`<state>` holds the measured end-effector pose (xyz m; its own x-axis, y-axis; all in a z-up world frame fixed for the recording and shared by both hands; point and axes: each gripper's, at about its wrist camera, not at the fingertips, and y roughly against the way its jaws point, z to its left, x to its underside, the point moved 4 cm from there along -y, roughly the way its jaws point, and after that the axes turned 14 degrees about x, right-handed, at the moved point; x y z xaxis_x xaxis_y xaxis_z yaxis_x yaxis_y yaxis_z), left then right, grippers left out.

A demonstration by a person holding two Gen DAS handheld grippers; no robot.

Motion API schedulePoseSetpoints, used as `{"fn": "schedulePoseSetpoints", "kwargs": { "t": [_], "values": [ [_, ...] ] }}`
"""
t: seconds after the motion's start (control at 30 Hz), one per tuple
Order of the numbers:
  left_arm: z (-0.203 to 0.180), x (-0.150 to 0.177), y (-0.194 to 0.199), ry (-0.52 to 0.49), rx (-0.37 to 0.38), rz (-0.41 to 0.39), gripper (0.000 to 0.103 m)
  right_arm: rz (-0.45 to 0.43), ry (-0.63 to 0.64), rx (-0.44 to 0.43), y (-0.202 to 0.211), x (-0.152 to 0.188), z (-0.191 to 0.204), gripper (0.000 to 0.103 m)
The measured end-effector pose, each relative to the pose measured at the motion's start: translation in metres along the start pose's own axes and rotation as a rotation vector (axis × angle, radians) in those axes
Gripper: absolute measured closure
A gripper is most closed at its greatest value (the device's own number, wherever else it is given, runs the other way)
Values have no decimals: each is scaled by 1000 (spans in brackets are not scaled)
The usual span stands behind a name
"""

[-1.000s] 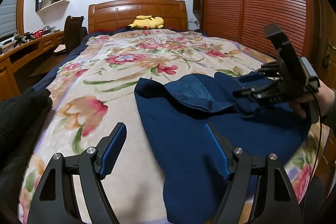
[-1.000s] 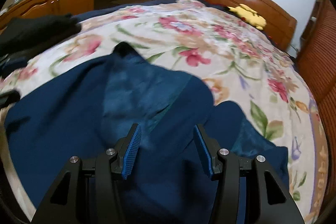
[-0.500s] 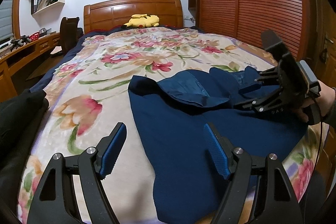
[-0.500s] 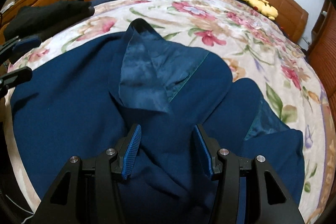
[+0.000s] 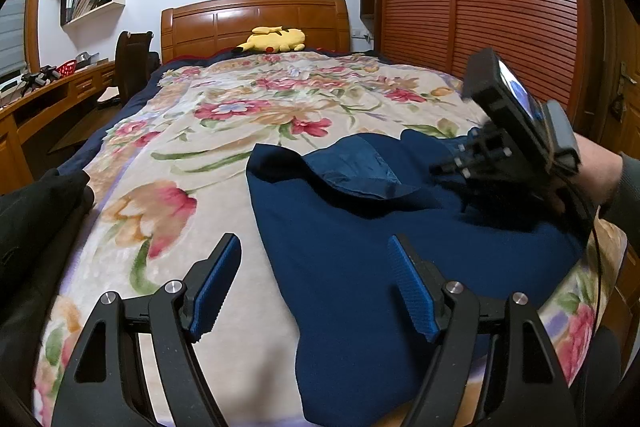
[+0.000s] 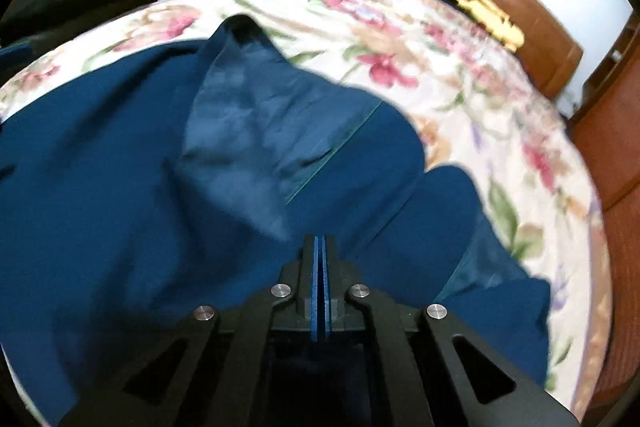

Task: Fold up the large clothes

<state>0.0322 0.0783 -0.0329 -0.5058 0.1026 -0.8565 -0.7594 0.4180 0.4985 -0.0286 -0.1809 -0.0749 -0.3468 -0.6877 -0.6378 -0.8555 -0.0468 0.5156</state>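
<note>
A large navy garment (image 5: 340, 227) lies spread on the floral bedspread (image 5: 180, 147), with a lighter blue lining flap (image 5: 352, 167) turned up at its far edge. My left gripper (image 5: 316, 247) hovers open over the garment's near left edge with nothing between its pads. In a hand at the right, my right gripper (image 5: 442, 169) points down onto the garment beside the flap. From the right wrist view, its pads (image 6: 320, 239) are shut flat together just above the navy garment (image 6: 120, 187), near the lining flap (image 6: 248, 131). I see no cloth between them.
A pile of black clothes (image 5: 36, 211) lies at the bed's left edge. A yellow plush toy (image 5: 276, 39) rests against the wooden headboard (image 5: 256, 19). A slatted wardrobe (image 5: 480, 7) stands along the right, a desk and chair (image 5: 132, 63) on the left.
My right gripper's jaws have closed from half open to shut, and it has shifted slightly lower over the garment. The left gripper stays still and open.
</note>
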Motion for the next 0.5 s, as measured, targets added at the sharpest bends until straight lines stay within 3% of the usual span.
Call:
{"fn": "schedulePoseSetpoints", "kwargs": {
  "t": [0.1, 0.3, 0.33, 0.4, 0.43, 0.47, 0.5],
  "values": [
    [0, 0, 0, -3, -1, 3, 26, -40, -36, 37, -1, -17, -12, 103],
    [0, 0, 1, -3, 1, 4, 26, -45, -102, -5, -7, -28, -22, 103],
    [-1, 0, 1, -1, 2, 3, 26, -35, -102, -16, -8, -25, -22, 99],
    [-2, 0, 1, 0, 7, 2, 26, -3, -108, -15, -13, -18, -25, 75],
    [-2, 0, 2, -1, 10, 0, 26, 9, -118, -11, -15, -13, -27, 49],
    [-3, 0, 2, -3, 12, -2, 26, 20, -135, -2, -15, -7, -30, 33],
    [-5, 0, 3, -6, 13, -3, 26, 24, -154, 3, -14, -2, -33, 30]
  ]
}}
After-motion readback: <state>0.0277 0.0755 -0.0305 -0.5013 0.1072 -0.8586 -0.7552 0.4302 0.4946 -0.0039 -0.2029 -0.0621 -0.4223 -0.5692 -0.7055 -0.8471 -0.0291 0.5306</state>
